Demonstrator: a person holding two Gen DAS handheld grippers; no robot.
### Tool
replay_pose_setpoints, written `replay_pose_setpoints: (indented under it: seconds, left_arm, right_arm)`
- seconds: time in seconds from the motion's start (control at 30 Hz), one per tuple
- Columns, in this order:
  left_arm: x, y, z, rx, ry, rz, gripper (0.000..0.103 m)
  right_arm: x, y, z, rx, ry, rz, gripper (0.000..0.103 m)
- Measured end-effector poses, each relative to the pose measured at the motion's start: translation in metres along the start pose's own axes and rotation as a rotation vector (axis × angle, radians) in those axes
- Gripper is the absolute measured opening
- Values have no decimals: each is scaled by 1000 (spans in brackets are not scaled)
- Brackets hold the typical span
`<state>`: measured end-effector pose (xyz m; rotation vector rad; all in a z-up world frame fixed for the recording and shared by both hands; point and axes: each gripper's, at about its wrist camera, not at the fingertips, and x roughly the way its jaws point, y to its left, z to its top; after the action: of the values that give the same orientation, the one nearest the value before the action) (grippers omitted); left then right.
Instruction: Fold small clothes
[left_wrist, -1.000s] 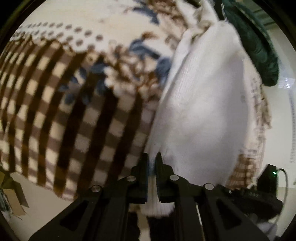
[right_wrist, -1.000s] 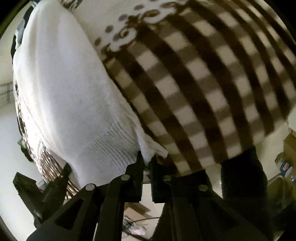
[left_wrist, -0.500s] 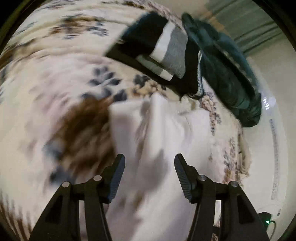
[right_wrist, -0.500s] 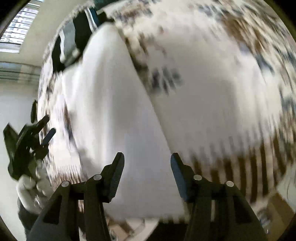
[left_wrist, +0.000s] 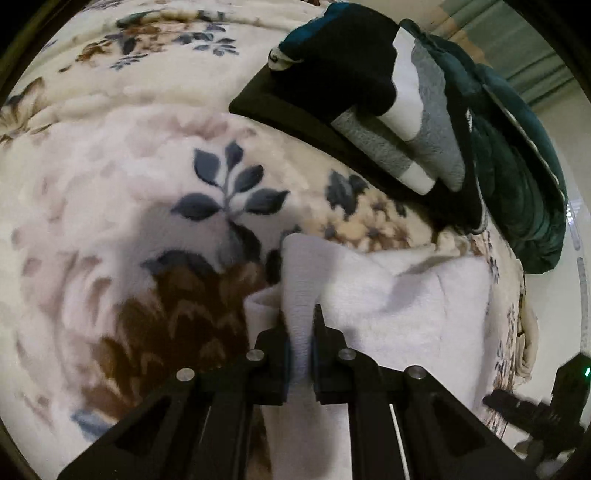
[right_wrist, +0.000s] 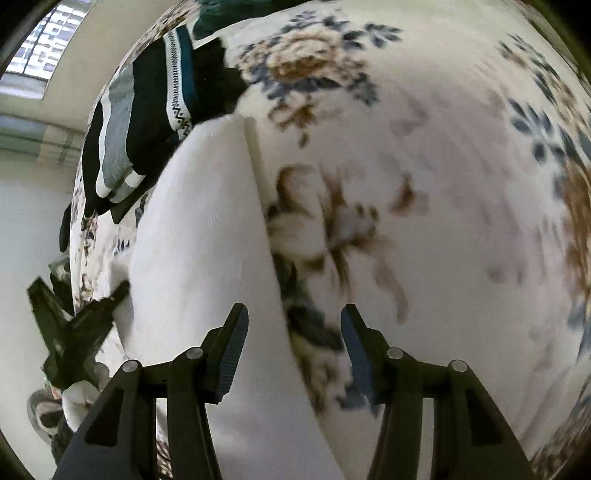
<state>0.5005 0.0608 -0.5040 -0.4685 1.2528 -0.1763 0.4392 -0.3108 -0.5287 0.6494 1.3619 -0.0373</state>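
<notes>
A white knit garment (left_wrist: 399, 295) lies on a floral blanket (left_wrist: 110, 192). My left gripper (left_wrist: 300, 325) is shut on a raised fold of the white garment at its left edge. In the right wrist view the same white garment (right_wrist: 199, 236) lies long and flat, and my right gripper (right_wrist: 291, 325) is open and empty just above its right edge. The left gripper also shows in the right wrist view (right_wrist: 77, 325) at the garment's far side.
A stack of folded dark, grey and white clothes (left_wrist: 369, 96) lies on the blanket behind the white garment, also in the right wrist view (right_wrist: 147, 110). A dark green quilted item (left_wrist: 517, 155) lies at the far right. The blanket's edge (left_wrist: 524, 332) drops off at right.
Both grippers let go of the garment's hem and opened, moving up over the blanket. Now the left gripper has shut on a fold of the white garment; the right stays open.
</notes>
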Motion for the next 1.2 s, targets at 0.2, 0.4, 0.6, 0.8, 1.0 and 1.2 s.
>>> replay_pose_setpoints:
  seconds: [0.2, 0.4, 0.6, 0.8, 1.0, 1.2]
  left_arm:
    - [1, 5, 3, -3, 6, -38, 7]
    - [-7, 8, 7, 16, -17, -47, 7]
    - [0, 18, 20, -52, 17, -109, 11]
    - [-8, 33, 17, -97, 50, -188, 62]
    - [19, 24, 22, -33, 57, -118, 13]
    - [-30, 16, 10, 15, 37, -82, 37]
  right_arm:
    - [39, 22, 68, -34, 15, 148, 89]
    - [90, 27, 114, 14, 126, 226, 9]
    - [74, 18, 114, 6, 38, 189, 9]
    - [68, 23, 112, -38, 69, 197, 65]
    - [93, 29, 101, -56, 166, 228, 62]
    - [91, 32, 94, -94, 132, 118, 57]
